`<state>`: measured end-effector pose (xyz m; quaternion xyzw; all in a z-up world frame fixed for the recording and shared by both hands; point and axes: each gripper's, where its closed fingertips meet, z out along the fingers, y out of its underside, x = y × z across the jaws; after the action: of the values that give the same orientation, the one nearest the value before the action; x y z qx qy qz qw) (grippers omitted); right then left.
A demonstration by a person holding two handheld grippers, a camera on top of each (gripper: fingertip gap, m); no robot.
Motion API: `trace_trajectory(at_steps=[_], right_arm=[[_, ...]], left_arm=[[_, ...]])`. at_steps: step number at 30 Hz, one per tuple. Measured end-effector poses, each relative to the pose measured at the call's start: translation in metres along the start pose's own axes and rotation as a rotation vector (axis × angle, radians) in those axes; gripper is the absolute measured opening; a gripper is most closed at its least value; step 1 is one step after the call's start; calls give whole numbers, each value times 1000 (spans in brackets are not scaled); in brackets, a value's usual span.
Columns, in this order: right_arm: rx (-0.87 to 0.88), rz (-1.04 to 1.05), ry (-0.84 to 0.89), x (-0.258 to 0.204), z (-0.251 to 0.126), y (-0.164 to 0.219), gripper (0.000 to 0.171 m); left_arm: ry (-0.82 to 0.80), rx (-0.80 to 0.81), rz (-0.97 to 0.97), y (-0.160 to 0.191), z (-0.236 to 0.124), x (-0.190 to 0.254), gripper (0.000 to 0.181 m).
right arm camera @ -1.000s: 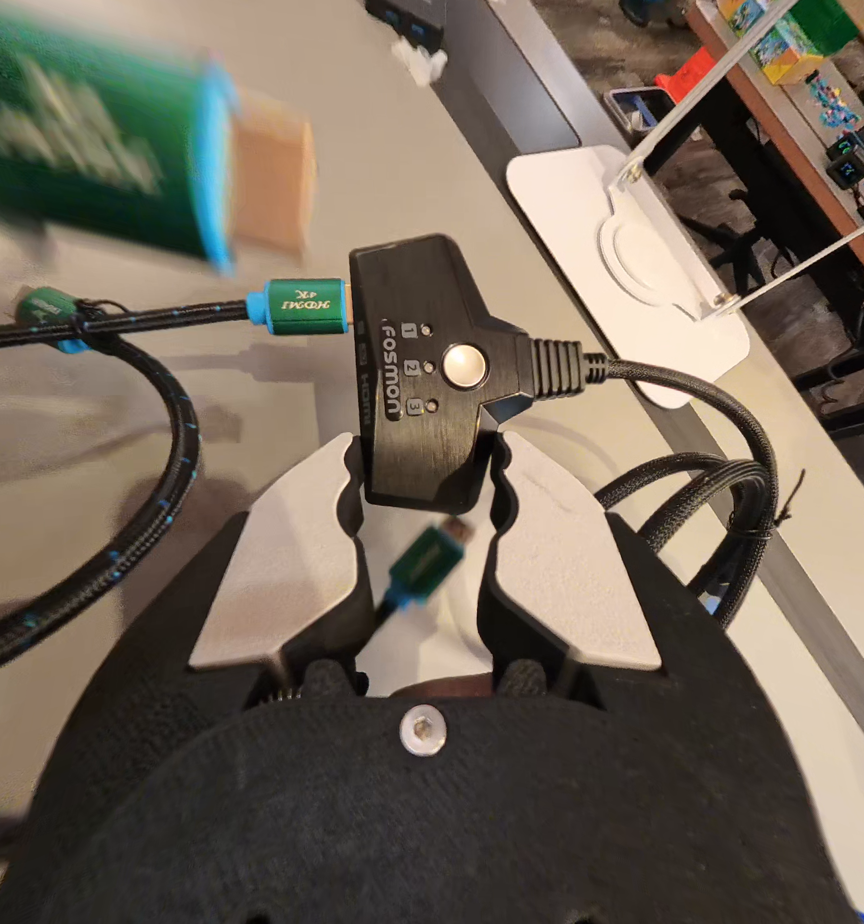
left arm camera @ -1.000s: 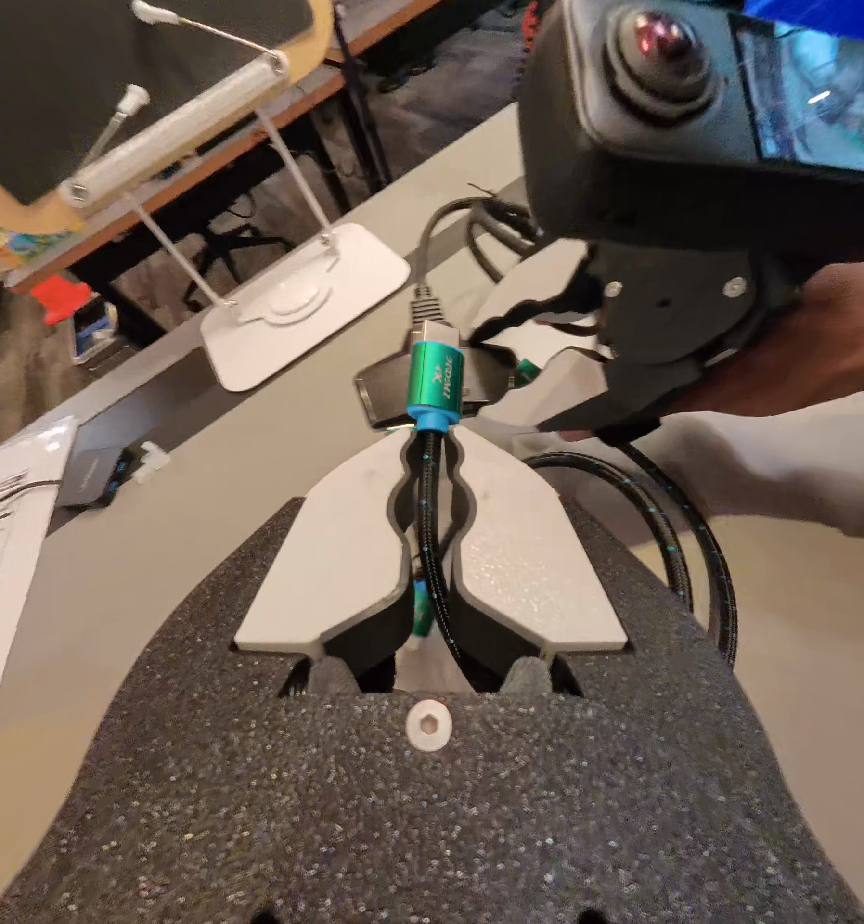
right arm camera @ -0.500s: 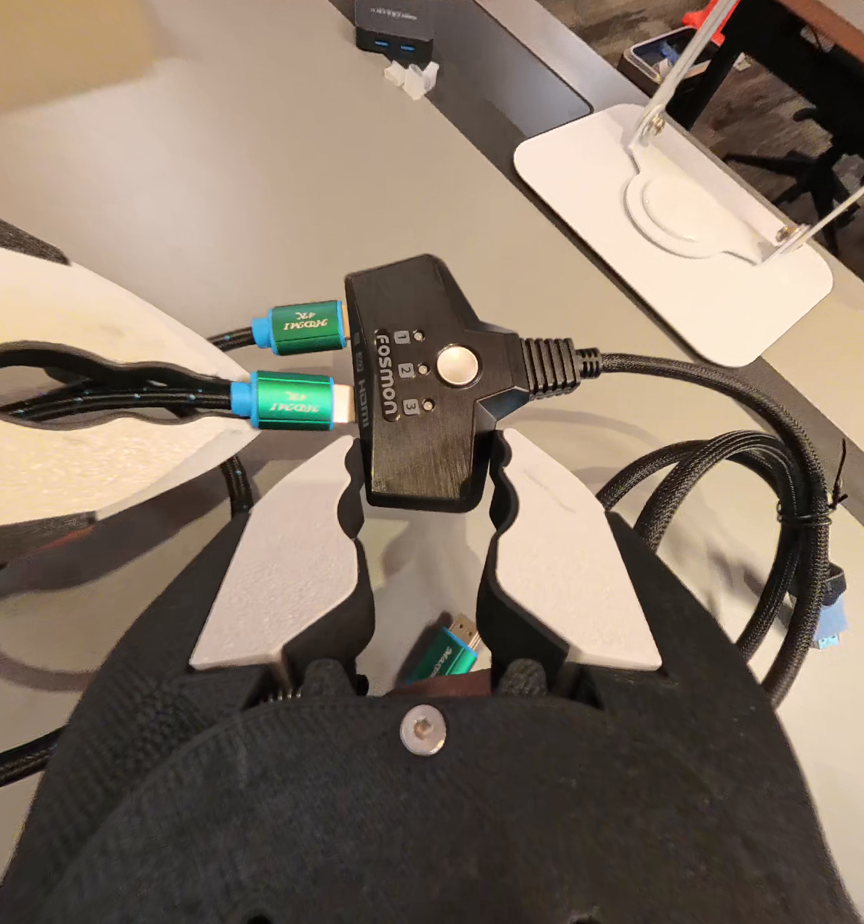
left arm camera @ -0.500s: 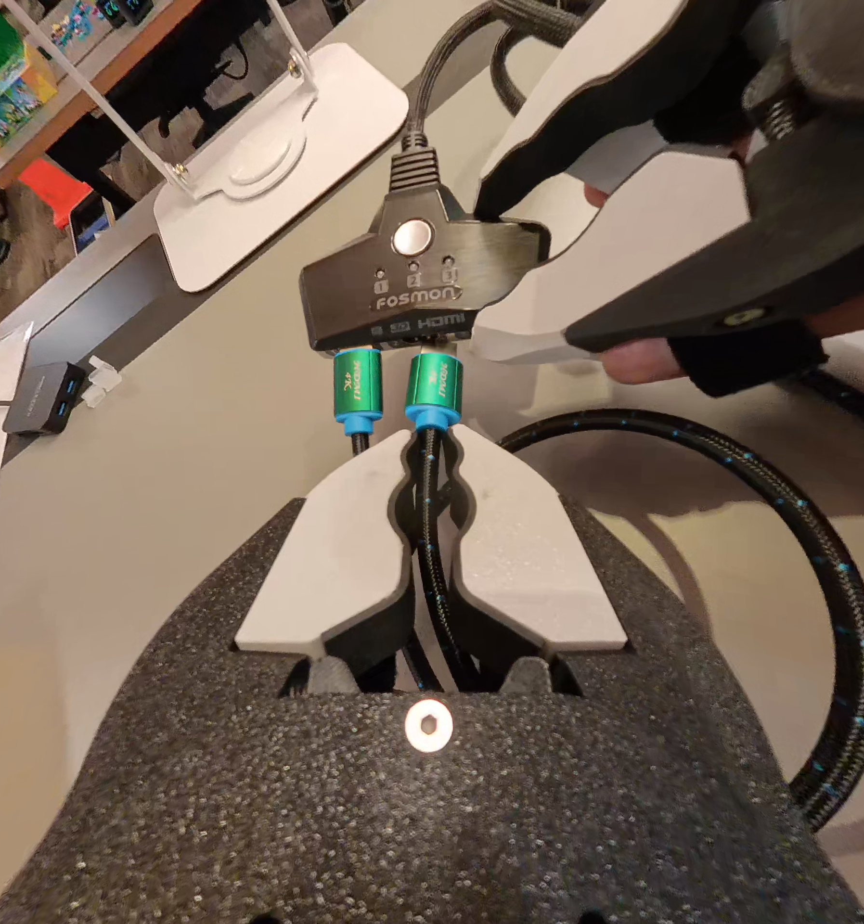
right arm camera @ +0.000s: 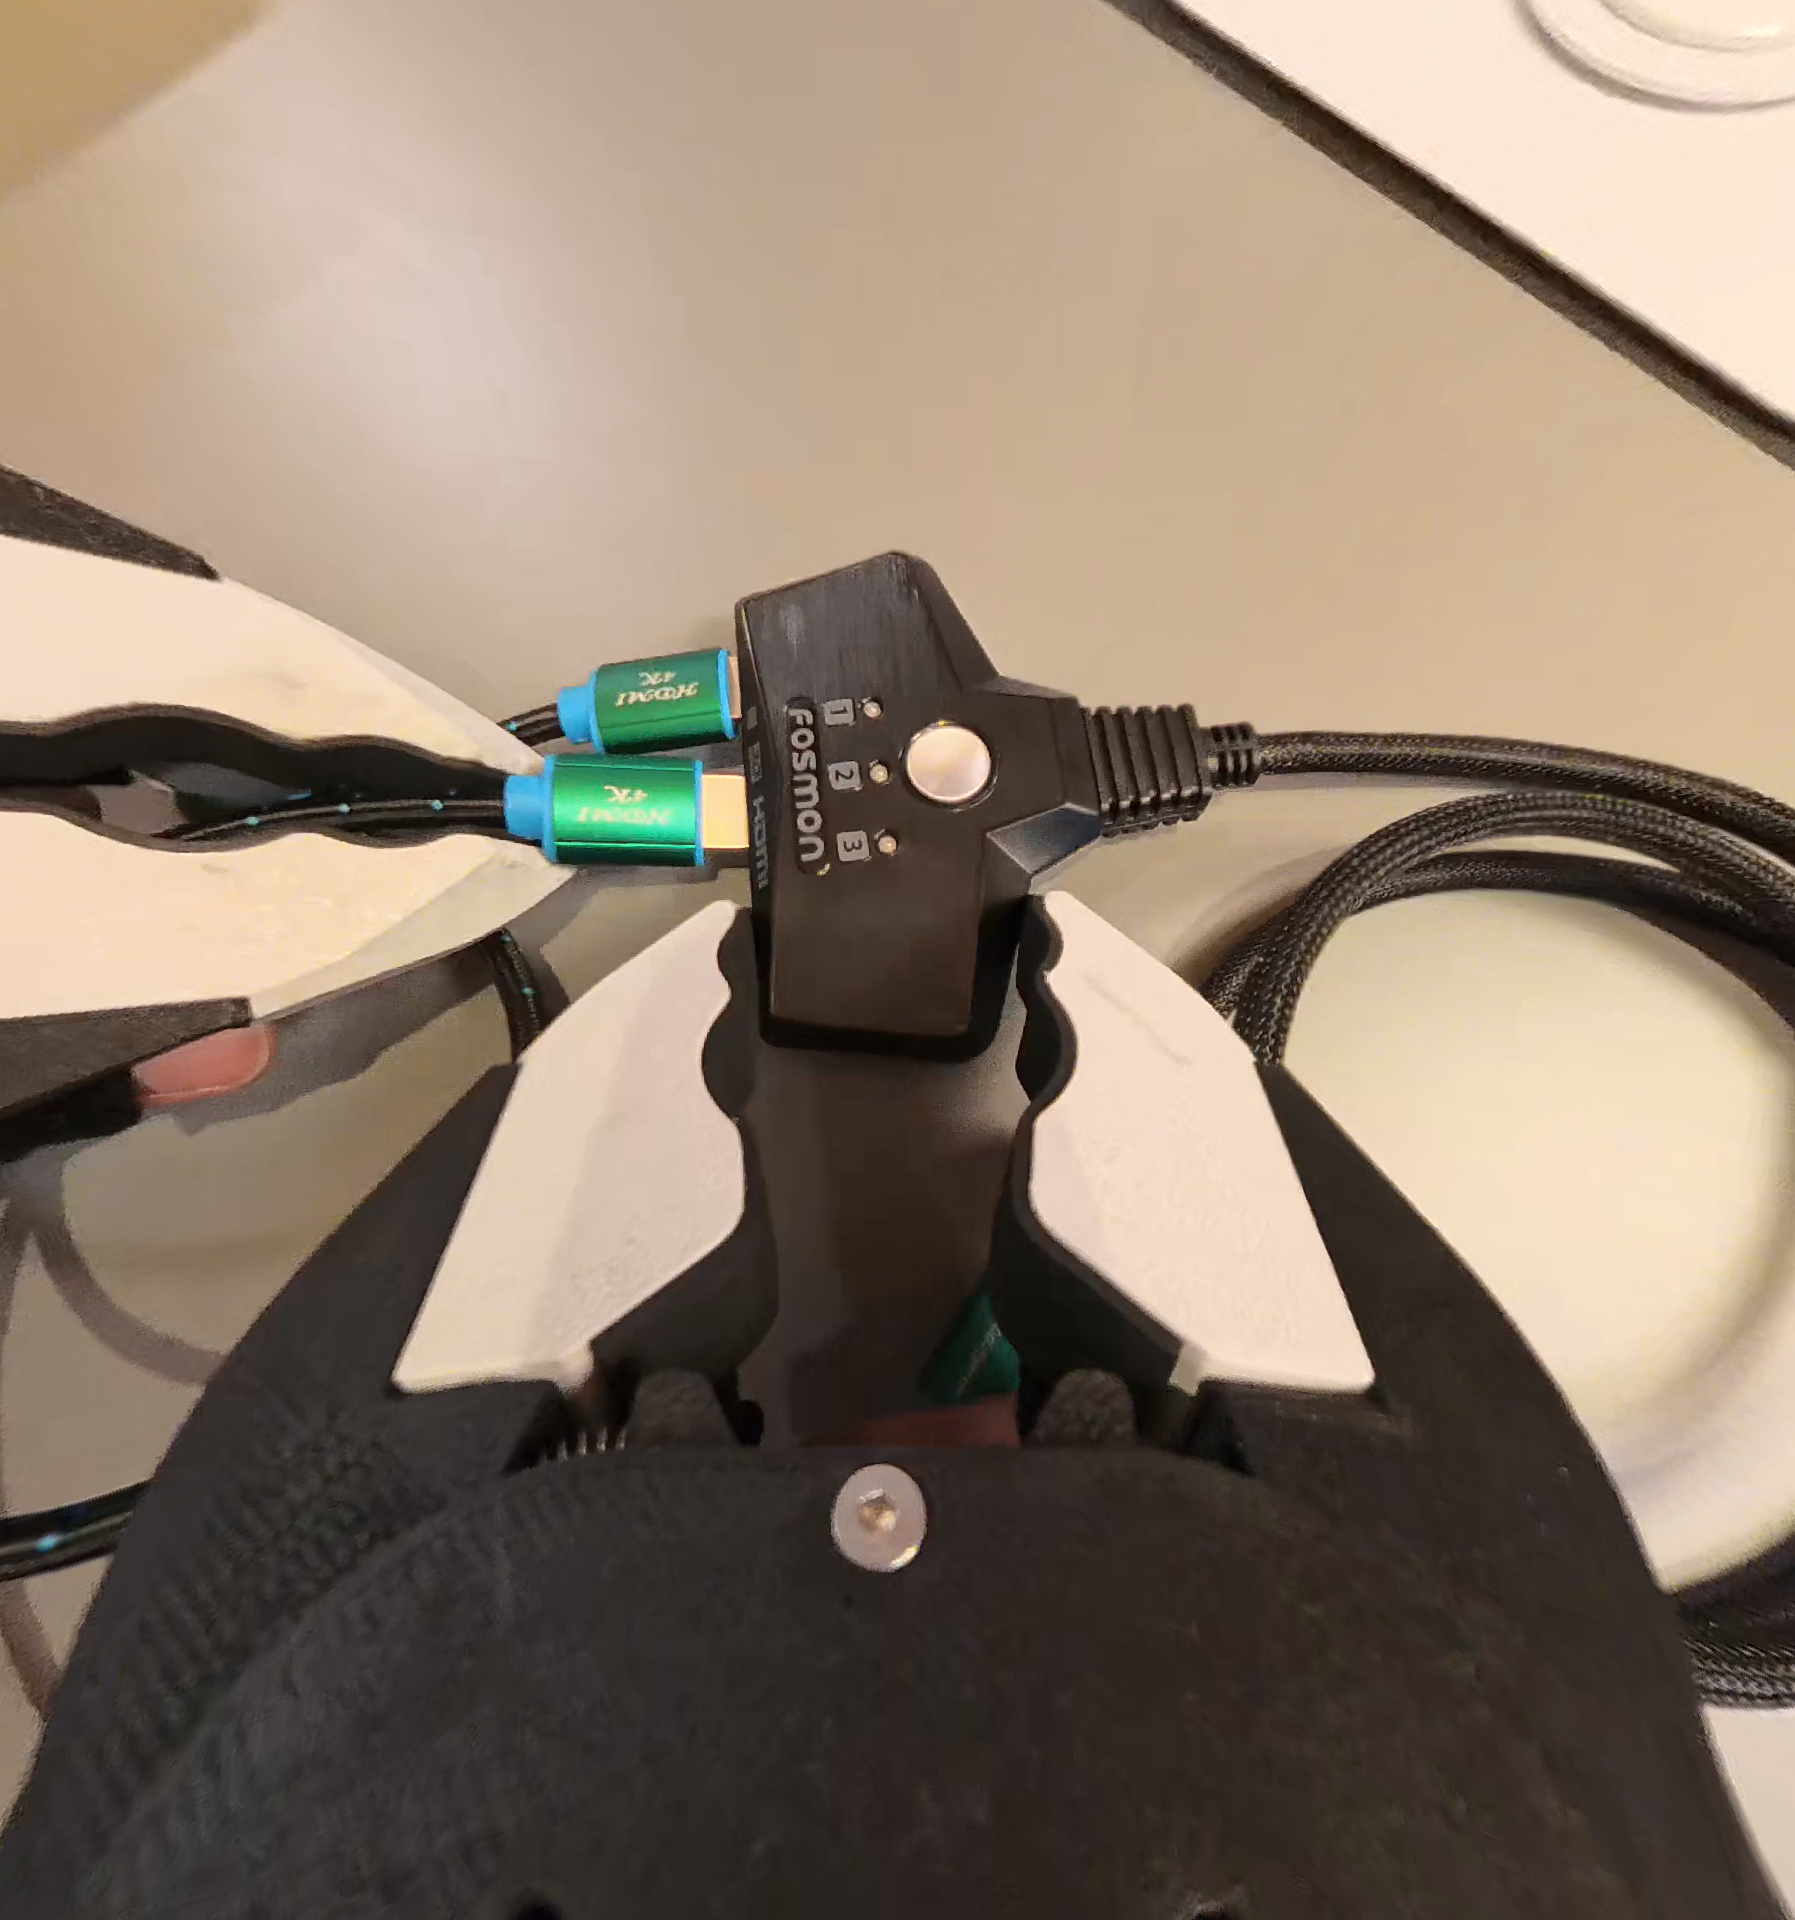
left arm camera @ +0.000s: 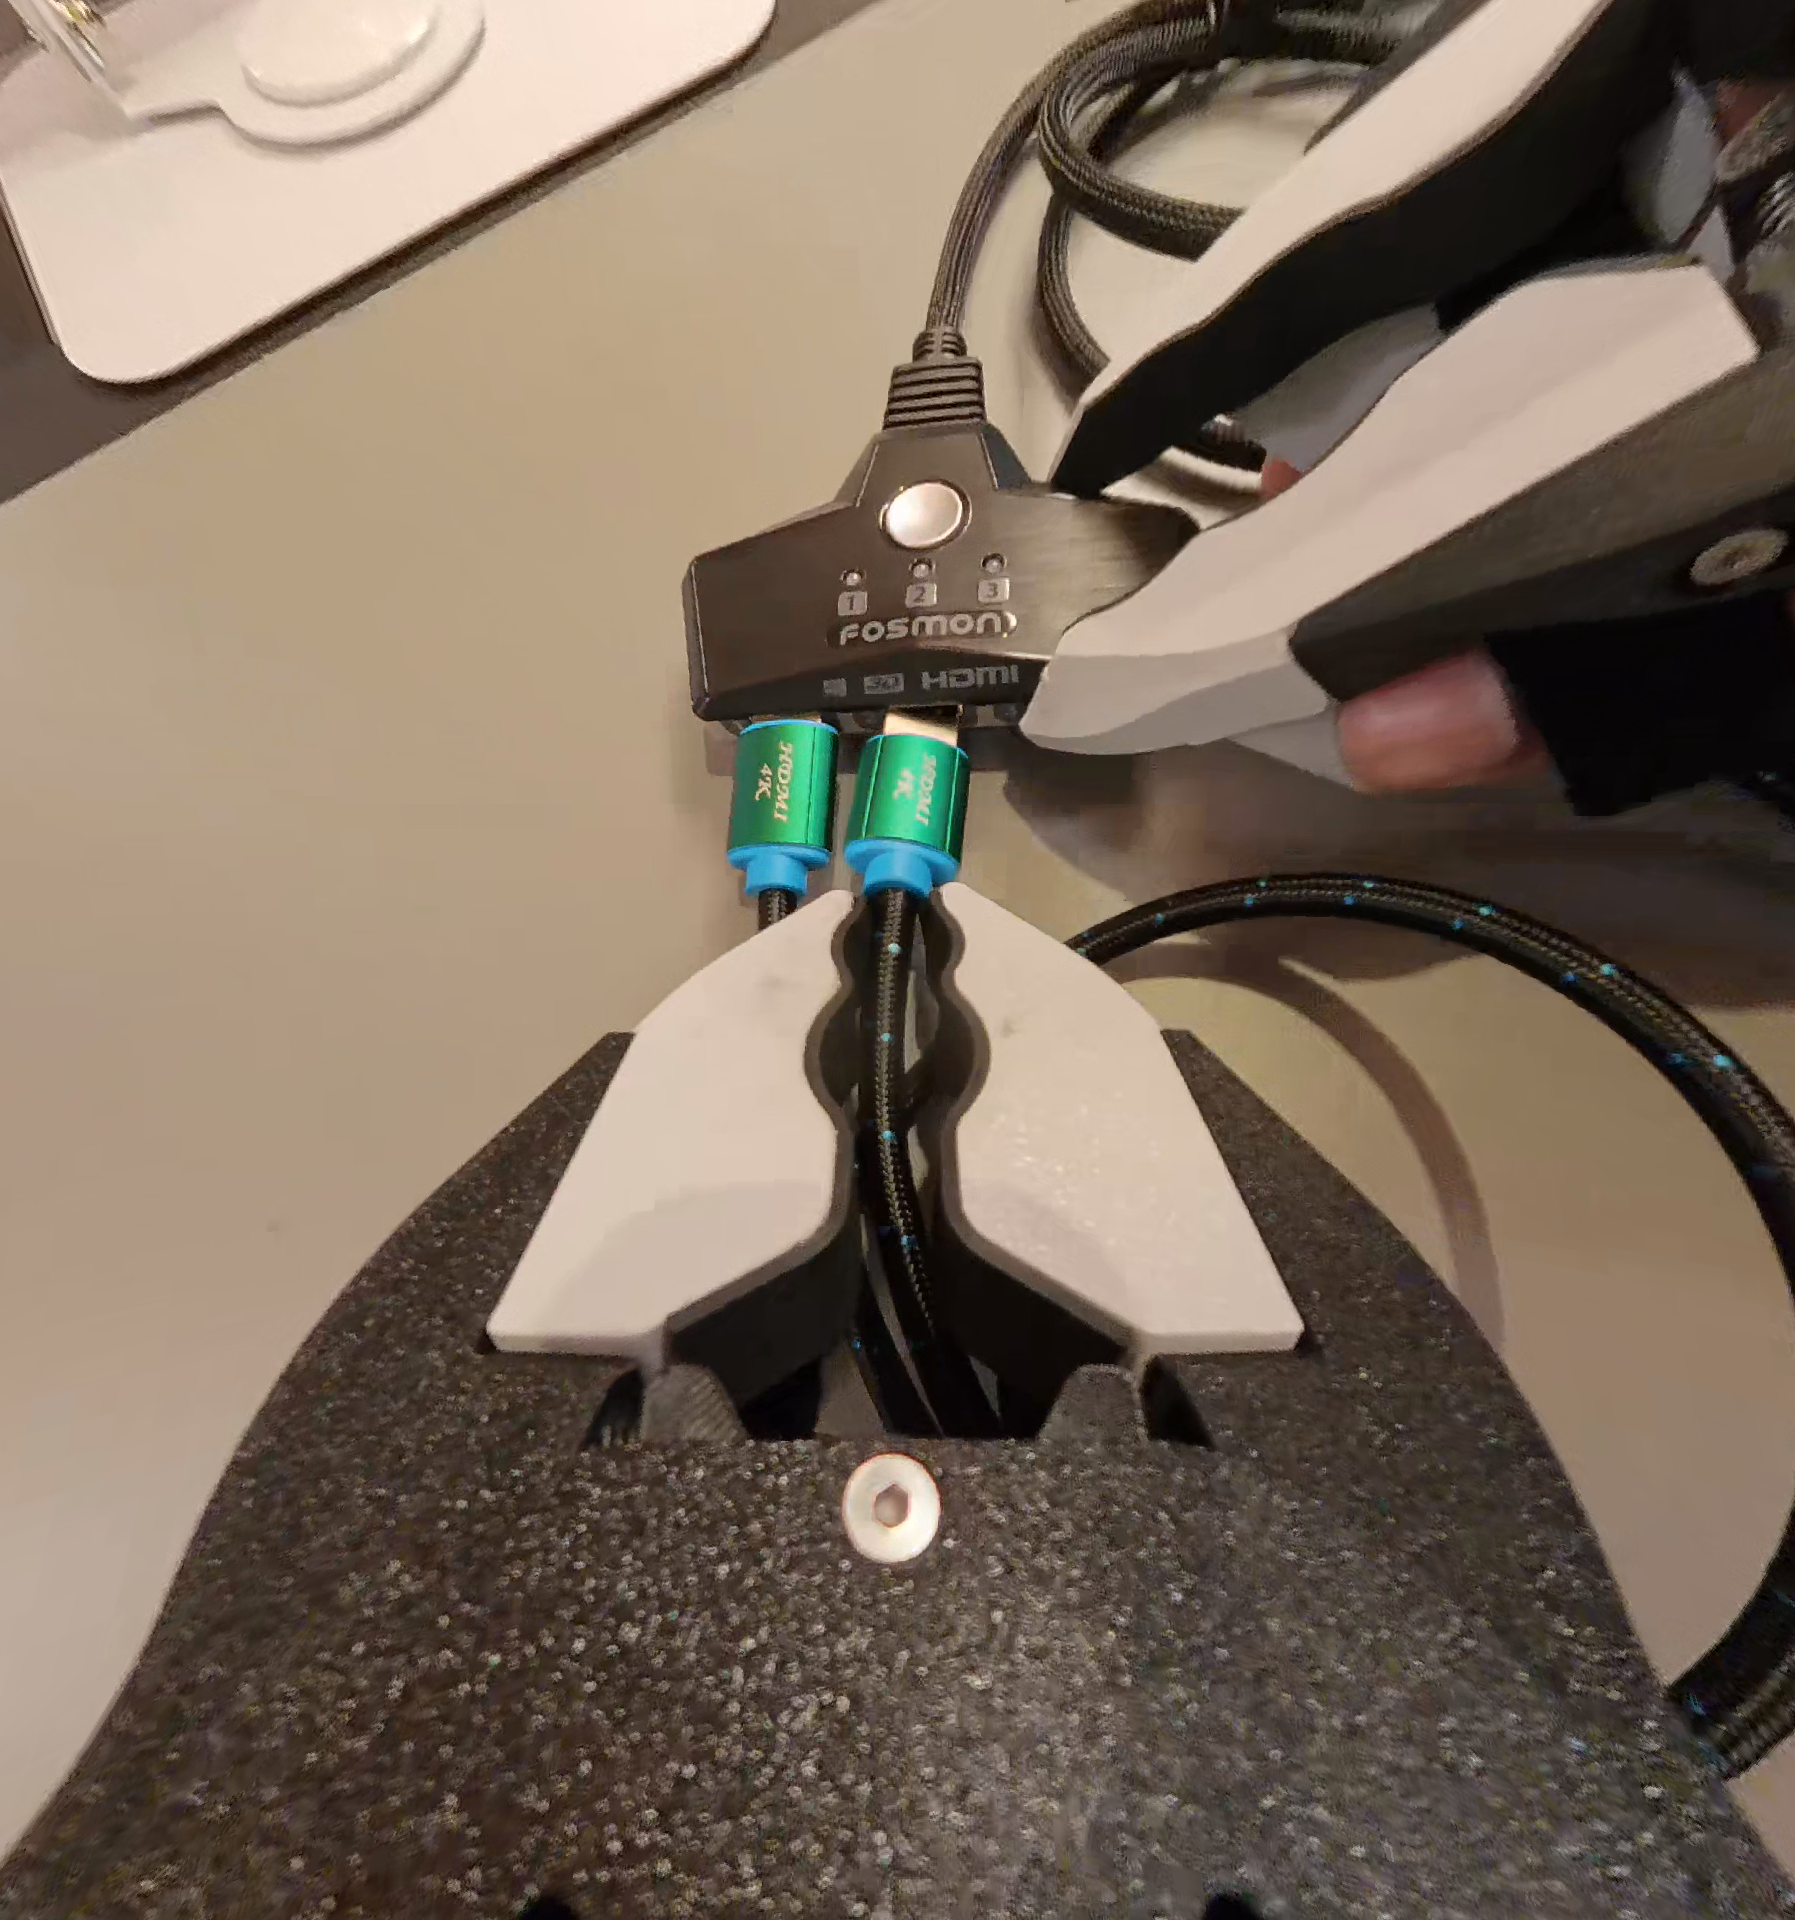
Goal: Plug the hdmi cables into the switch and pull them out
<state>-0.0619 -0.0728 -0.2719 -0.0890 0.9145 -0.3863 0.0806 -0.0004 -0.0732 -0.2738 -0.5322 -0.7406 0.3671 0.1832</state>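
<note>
Two green plugs meet the switch (left arm camera: 908, 613) on the desk (left arm camera: 353, 727): one (left arm camera: 781, 784) seated, the other (left arm camera: 908, 795) partly in, its cable pinched by the left gripper (left arm camera: 898, 914). Right gripper (right arm camera: 882, 935) fingers clamp the switch's end.

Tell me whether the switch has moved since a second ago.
Cannot tell: the switch sits in the right tool as before, while the white stand base shifts, so the camera moved.

switch (left arm camera: 768, 582): pale lettering on top and front edge, three small boxed marks beside its lights, wording not given | left plug (left arm camera: 779, 795): gold lettering on green shell | right plug (left arm camera: 908, 805): gold lettering likewise
</note>
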Motion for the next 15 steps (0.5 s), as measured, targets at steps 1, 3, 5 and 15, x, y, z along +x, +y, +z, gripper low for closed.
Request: trace_trajectory(at_steps=[1,3,5,15], right_arm=[[-7,2,-14,0,0,1,49],[-25,-4,-47,-2,1,5,49],[-29,8,-72,-3,1,6,48],[-93,-23,-87,-15,-2,11,49]], left_arm=[[-3,-5,9,0,0,0,9],[-10,-29,36,3,1,0,9],[-8,-40,48,4,1,-2,9],[26,-104,207,15,0,-11,9]])
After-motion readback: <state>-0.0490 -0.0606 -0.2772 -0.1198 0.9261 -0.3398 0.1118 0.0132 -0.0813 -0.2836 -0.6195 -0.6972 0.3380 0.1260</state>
